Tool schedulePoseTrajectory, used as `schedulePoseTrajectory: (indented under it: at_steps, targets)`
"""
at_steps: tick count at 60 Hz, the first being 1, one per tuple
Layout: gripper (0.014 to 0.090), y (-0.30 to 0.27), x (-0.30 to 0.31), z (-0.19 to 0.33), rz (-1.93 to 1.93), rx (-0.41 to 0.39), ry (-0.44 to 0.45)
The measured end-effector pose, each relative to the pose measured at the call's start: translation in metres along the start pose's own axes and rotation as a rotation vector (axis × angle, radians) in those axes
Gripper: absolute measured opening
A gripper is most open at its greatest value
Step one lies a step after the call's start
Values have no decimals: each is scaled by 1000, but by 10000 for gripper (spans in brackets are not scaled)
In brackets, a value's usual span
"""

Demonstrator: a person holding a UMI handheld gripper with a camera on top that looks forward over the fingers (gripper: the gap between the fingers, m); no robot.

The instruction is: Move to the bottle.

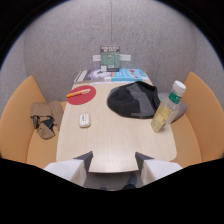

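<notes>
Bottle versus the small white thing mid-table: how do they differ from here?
The bottle stands tall and leans, clear with pale yellow liquid and a white cap; the white object lies flat and low, opaque. The bottle sits near the table's edge beside the dark cap; the white object lies nearer the red disc. Both rest on the table, beyond the open claw, which holds nothing.

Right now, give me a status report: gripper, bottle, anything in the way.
Gripper open, holding nothing. Bottle upright at the table's far right edge, beyond the fingers. Black hat lies just left of it; straight path over bare tabletop.
</notes>
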Motion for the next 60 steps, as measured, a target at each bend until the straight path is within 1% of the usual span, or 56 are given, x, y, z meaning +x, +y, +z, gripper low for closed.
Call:
schedulePoseTrajectory:
  at_steps: [15, 16, 17, 19, 23, 30, 36, 44, 60]
  targets:
    - [871, 0, 8, -4, 11, 11, -30]
    - [898, 0, 9, -4, 15, 13, -31]
    - [871, 0, 11, -5, 19, 15, -32]
    - [872, -1, 13, -7, 27, 15, -25]
    - [871, 2, 30, -7, 34, 28, -22]
    - [875, 6, 63, -7, 37, 38, 16]
    - [868, 11, 92, -7, 42, 41, 51]
    - [866, 16, 124, -2, 53, 31, 71]
    - [869, 1, 156, 31, 26, 35, 44]
